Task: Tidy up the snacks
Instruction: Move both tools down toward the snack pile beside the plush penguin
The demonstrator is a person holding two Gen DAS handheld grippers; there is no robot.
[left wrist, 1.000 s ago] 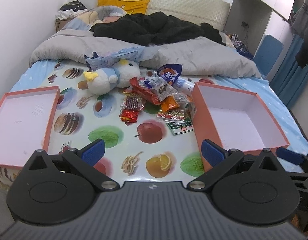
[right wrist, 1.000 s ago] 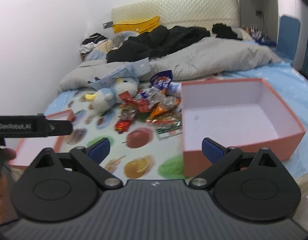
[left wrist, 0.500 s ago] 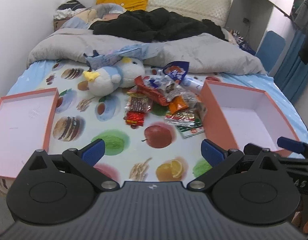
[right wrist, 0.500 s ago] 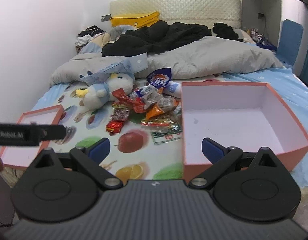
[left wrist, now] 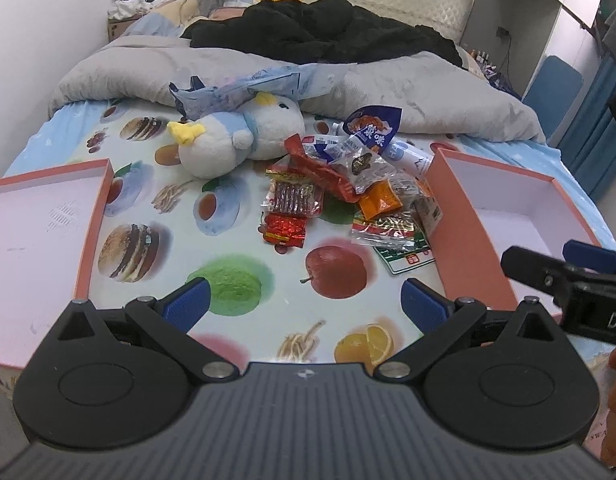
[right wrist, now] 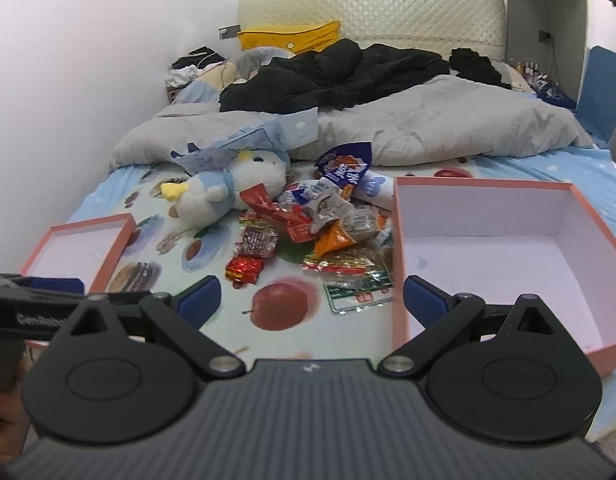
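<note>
Left wrist view: left gripper spread, empty; snack pile at frame centre, straight ahead, touching the deep box at right; lid at left.

Right wrist view: right gripper spread, empty; pile ahead, slightly left, box wall just right. Neither gripper looks clearly nearer.
</note>
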